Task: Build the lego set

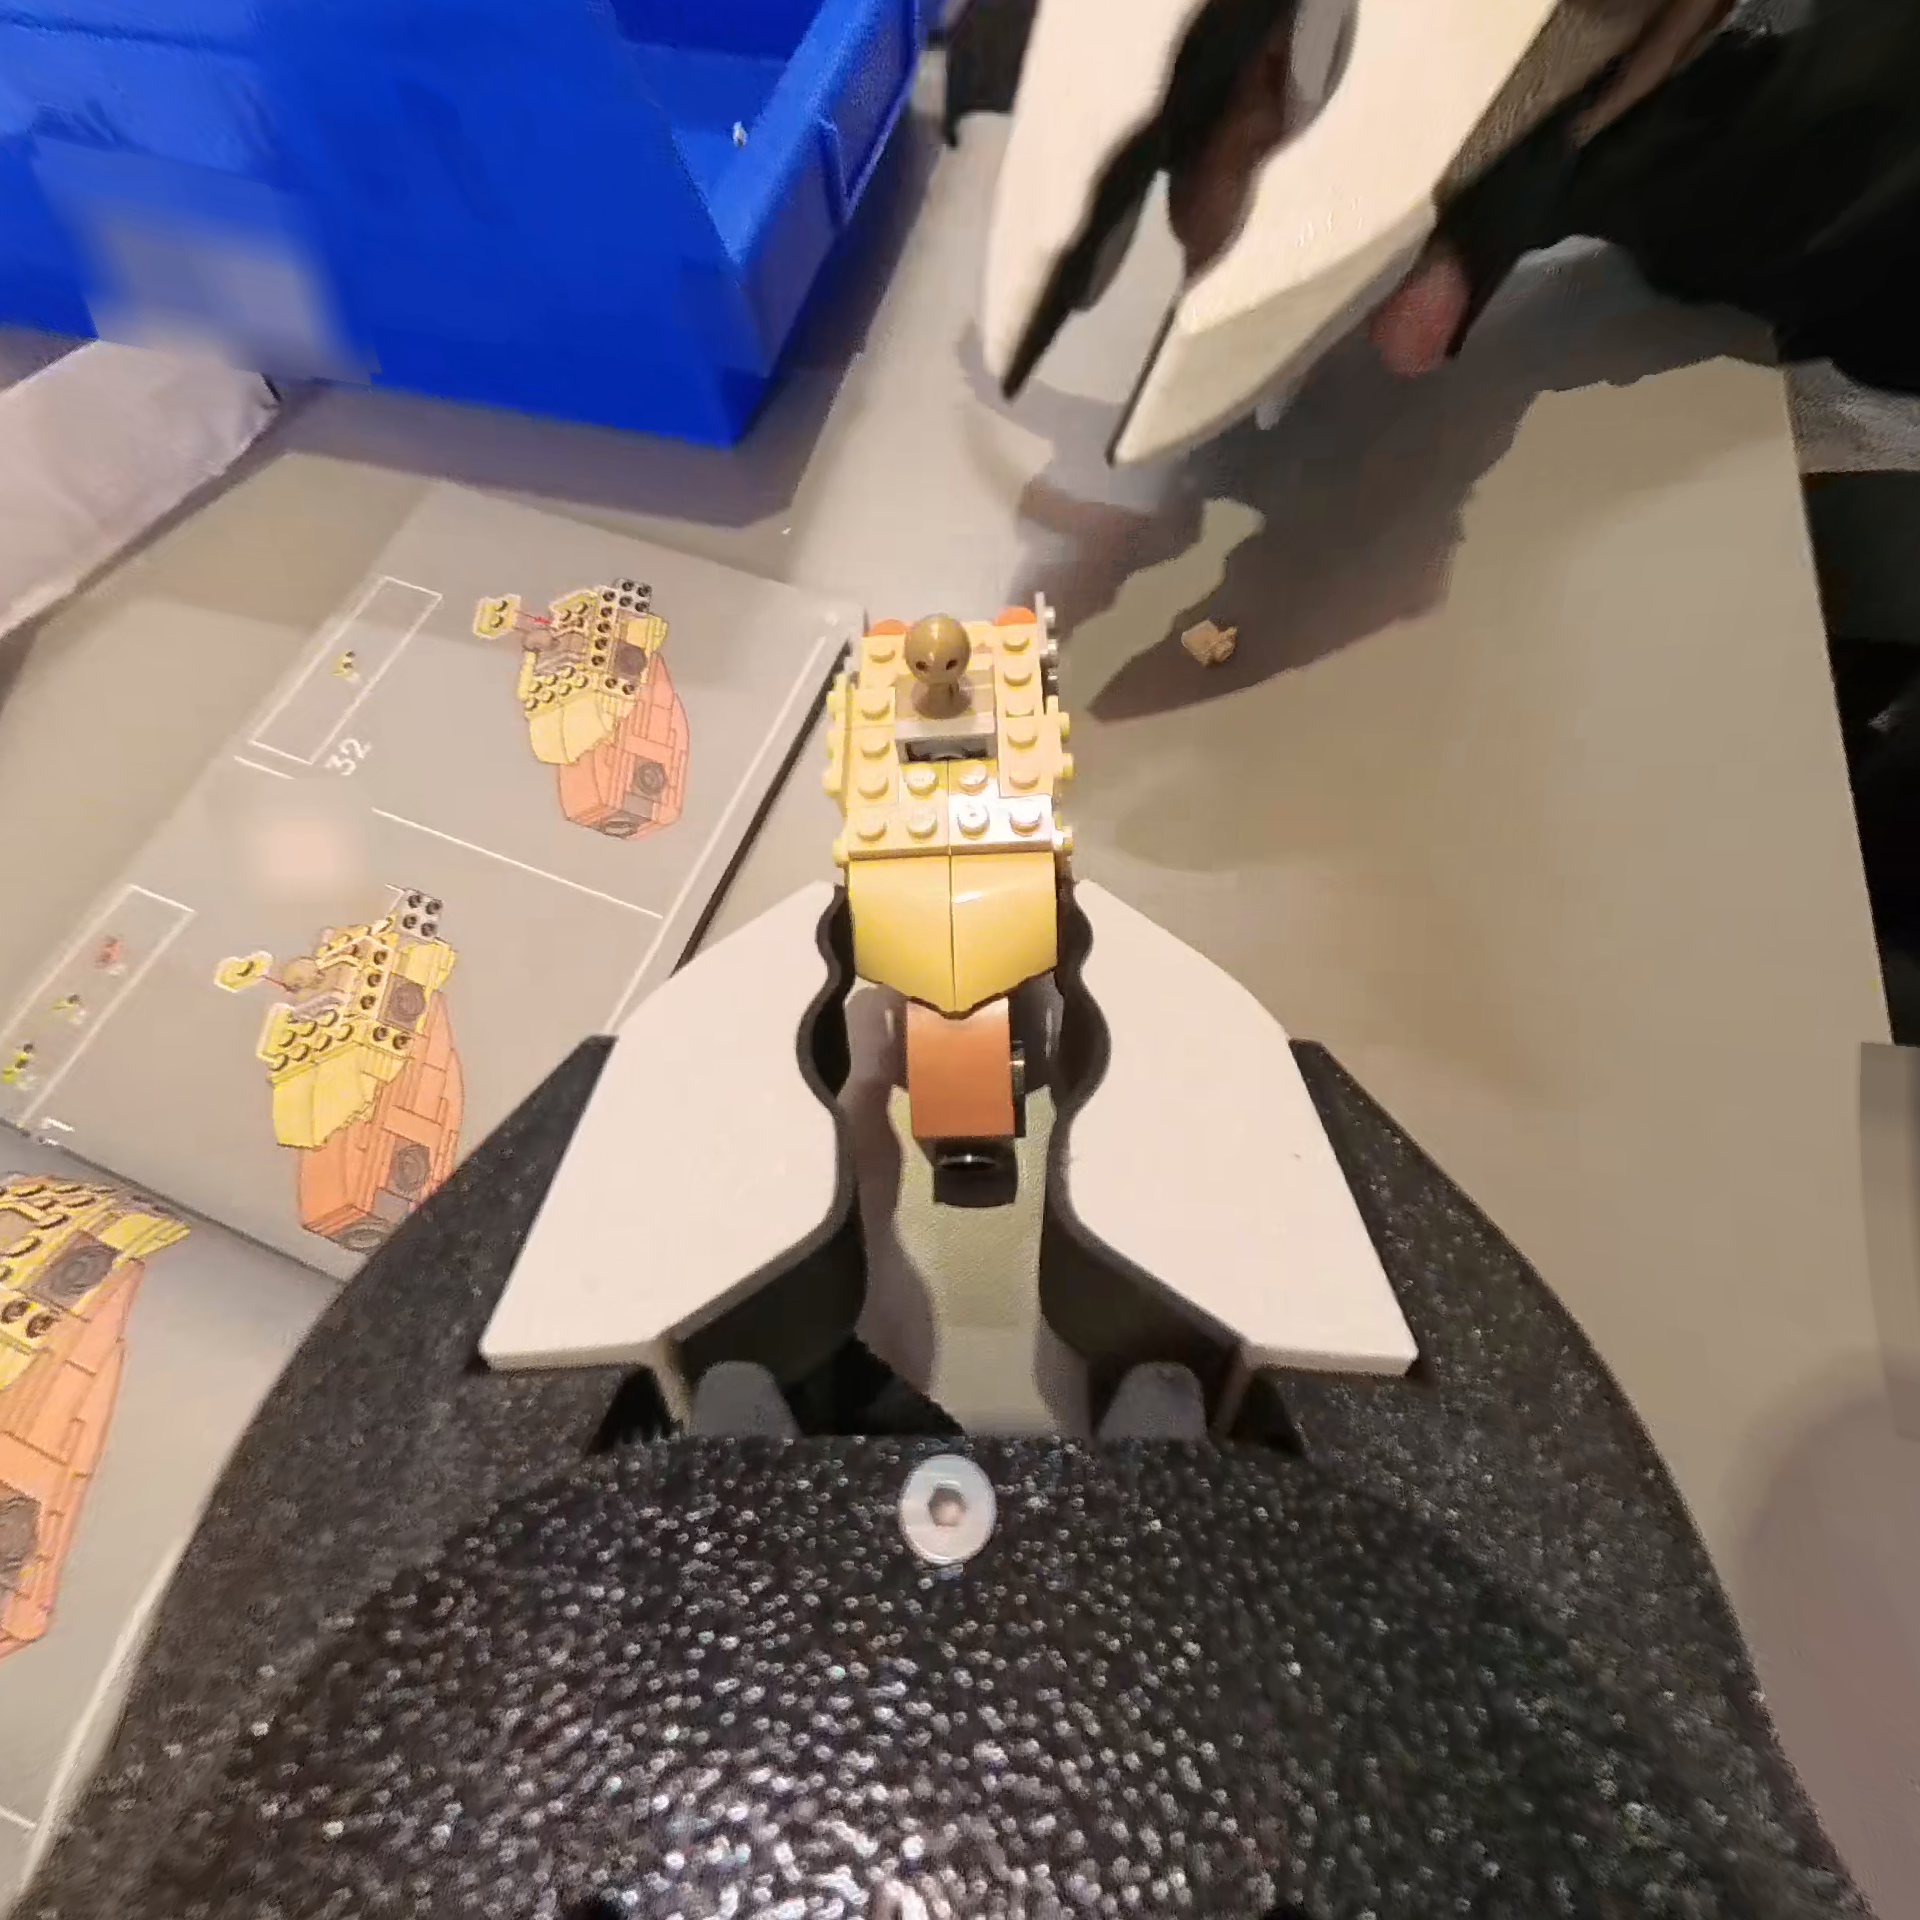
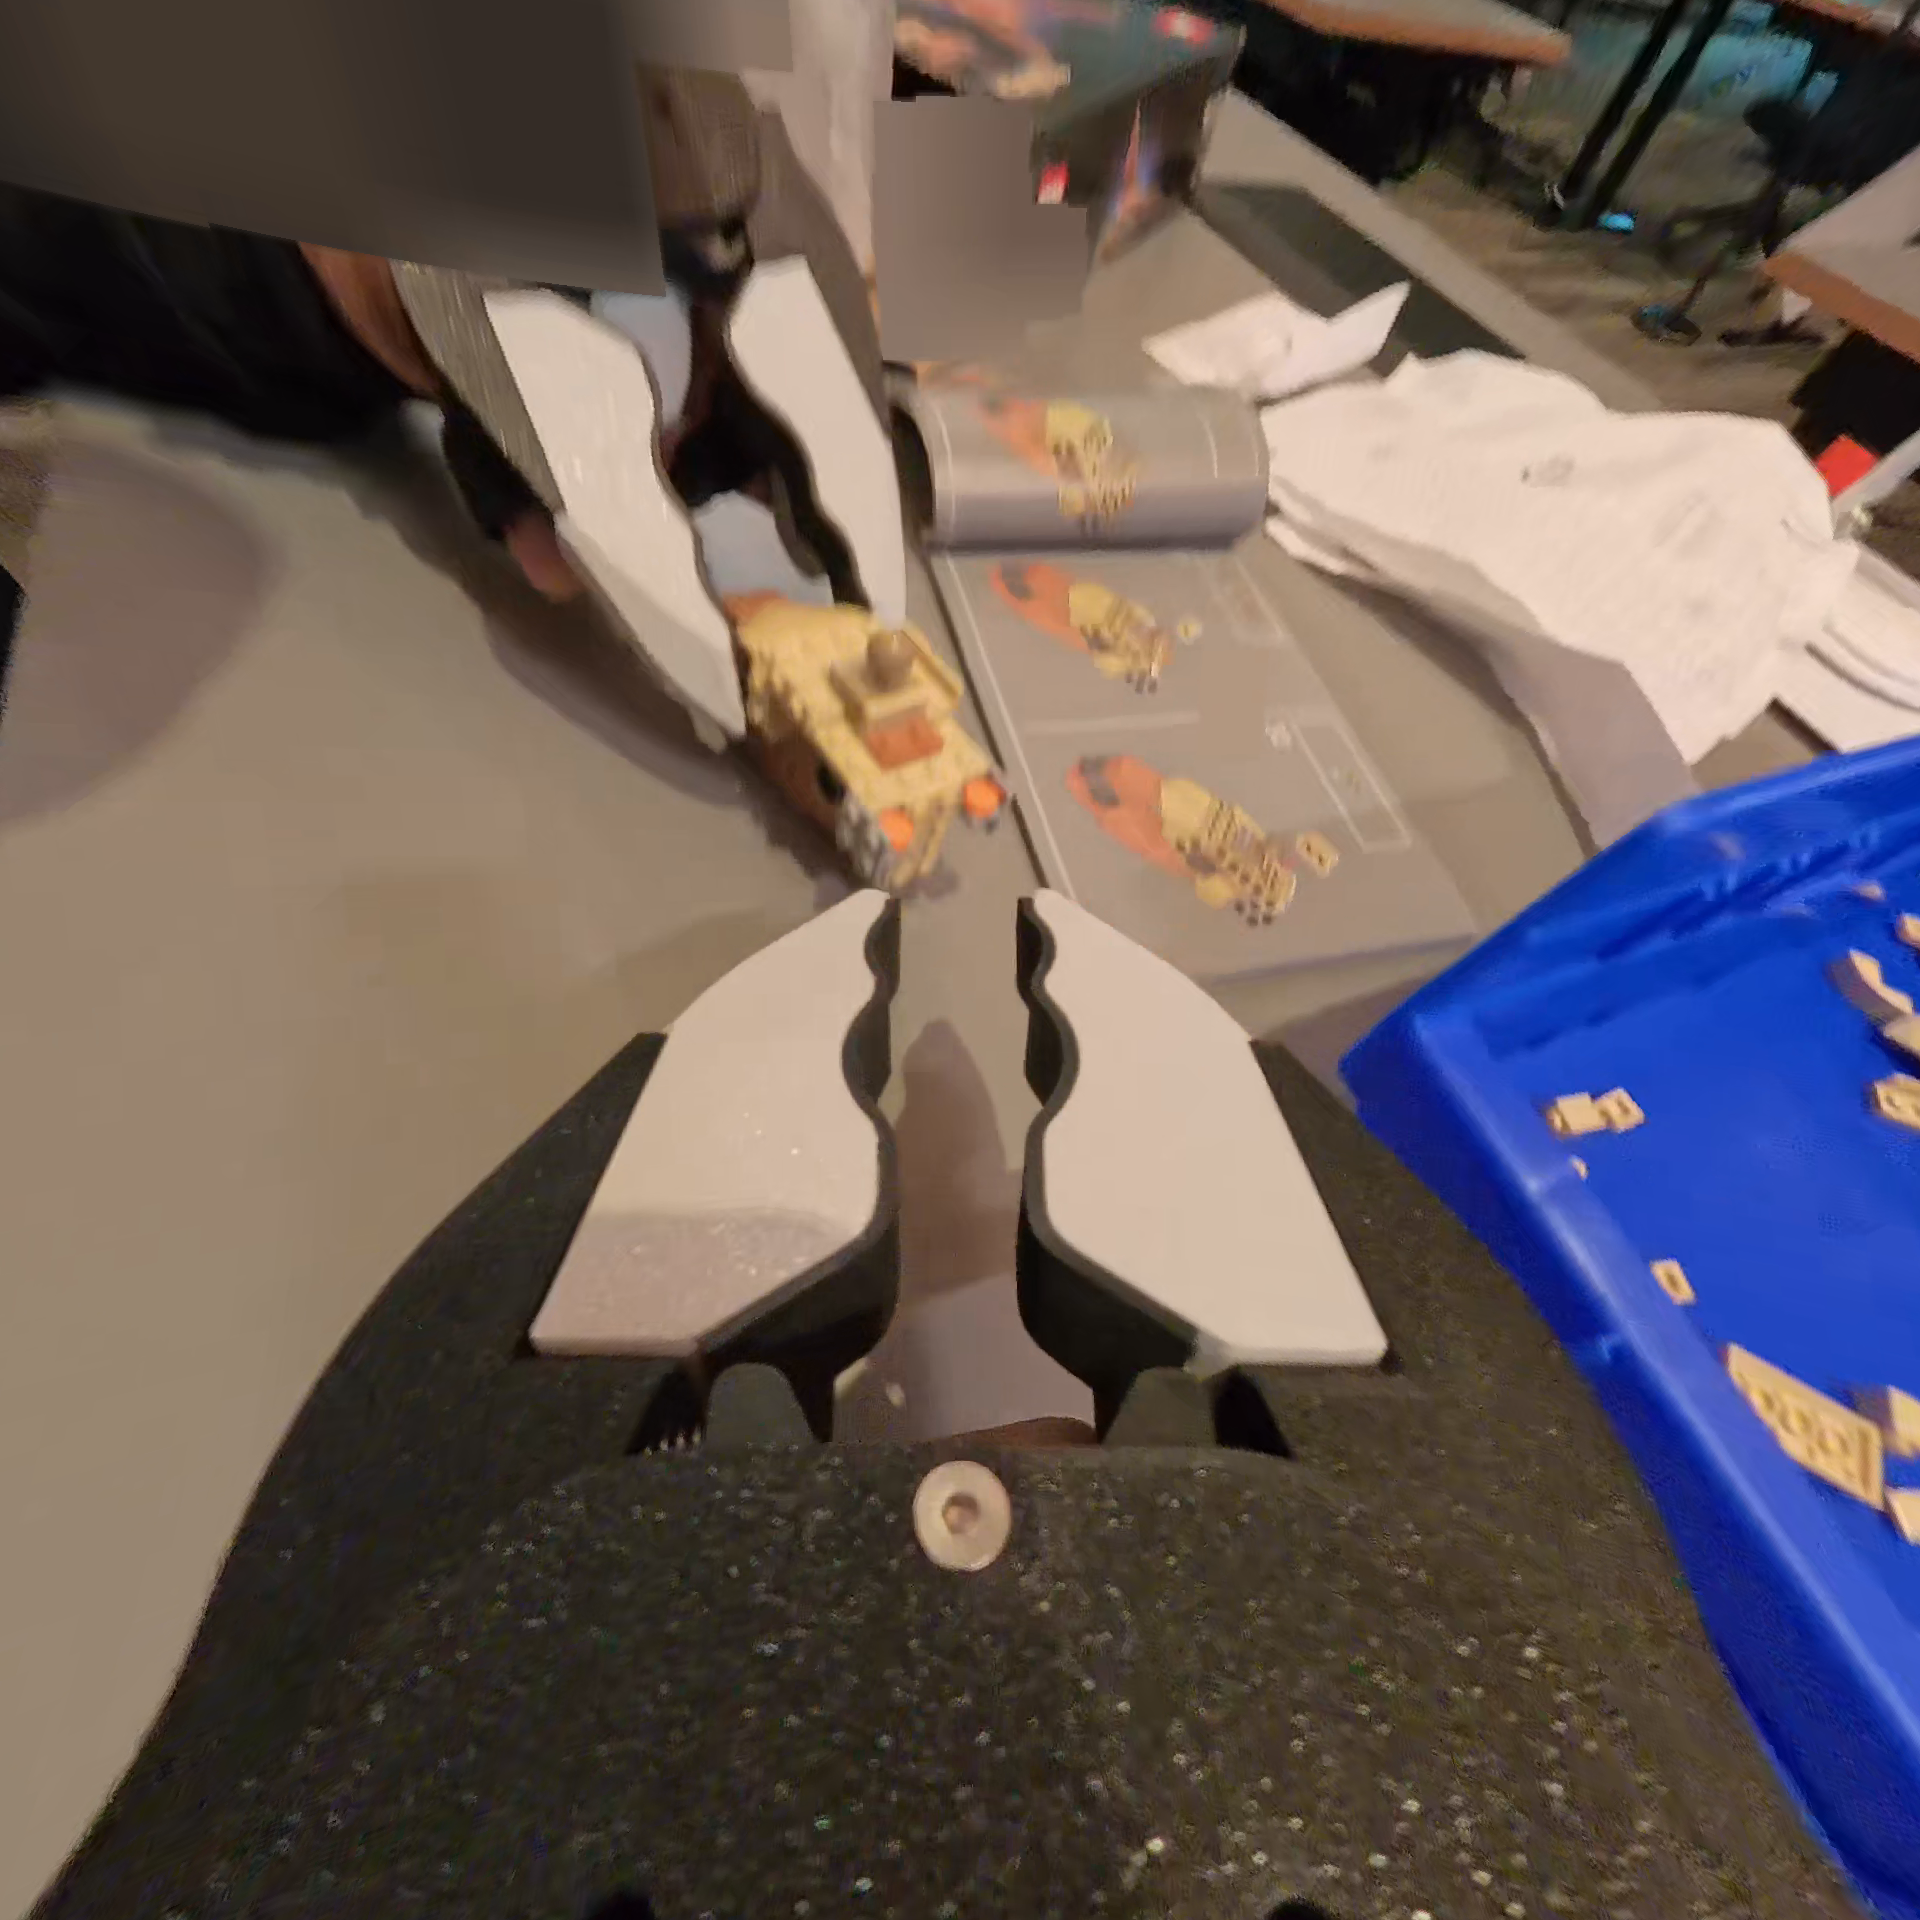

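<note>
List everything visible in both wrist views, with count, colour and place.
Lego model: one, tan over brown, on the table, held at its rounded end.
Loose piece: one, tan, on the table beyond the model.
Instruction booklet: one, grey, open beside the model.
Bin: one, blue, holding loose tan pieces.
White paper sheets: several, behind the booklet.
Table: one, grey.
Left claw: grey fingers, shut on the model.
Right claw: grey fingers, open, empty, above the table.

Grey table (image 1: 1455, 935); wooden desks (image 2: 1455, 31) stand behind.
</note>
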`<move>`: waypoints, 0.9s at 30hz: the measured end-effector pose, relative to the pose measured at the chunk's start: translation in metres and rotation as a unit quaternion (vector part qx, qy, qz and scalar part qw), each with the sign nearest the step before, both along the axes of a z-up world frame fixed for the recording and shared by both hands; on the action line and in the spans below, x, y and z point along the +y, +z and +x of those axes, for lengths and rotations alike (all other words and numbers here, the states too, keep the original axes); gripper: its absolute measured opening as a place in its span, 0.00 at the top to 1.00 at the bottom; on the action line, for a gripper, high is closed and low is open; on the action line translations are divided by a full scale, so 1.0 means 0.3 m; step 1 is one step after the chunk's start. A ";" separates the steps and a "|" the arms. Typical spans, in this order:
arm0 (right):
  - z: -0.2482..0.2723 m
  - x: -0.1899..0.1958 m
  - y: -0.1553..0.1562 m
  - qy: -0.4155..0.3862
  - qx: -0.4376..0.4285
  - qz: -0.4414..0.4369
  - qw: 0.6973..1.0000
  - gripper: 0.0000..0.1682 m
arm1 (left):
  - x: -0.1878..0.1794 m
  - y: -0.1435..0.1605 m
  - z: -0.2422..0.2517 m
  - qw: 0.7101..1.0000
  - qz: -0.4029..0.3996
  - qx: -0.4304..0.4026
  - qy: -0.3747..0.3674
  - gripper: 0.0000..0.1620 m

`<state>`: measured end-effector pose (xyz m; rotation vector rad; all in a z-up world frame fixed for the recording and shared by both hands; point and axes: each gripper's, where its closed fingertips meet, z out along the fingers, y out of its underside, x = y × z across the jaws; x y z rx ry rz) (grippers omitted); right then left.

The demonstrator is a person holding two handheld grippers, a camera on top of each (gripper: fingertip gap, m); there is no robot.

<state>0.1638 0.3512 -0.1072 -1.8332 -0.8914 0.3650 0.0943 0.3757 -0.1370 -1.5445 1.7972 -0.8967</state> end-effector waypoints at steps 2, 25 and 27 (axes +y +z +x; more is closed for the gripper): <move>0.013 -0.029 -0.035 -0.005 -0.027 -0.010 1.000 0.89 | 0.001 0.000 0.000 1.000 -0.004 0.000 0.002 0.77; -0.026 -0.140 -0.168 0.021 -0.129 -0.061 0.990 0.92 | 0.053 0.049 -0.098 0.997 0.061 0.053 -0.019 0.72; -0.019 -0.133 -0.173 0.010 -0.133 -0.064 0.989 1.00 | 0.046 0.095 -0.090 0.998 0.053 0.019 -0.026 0.72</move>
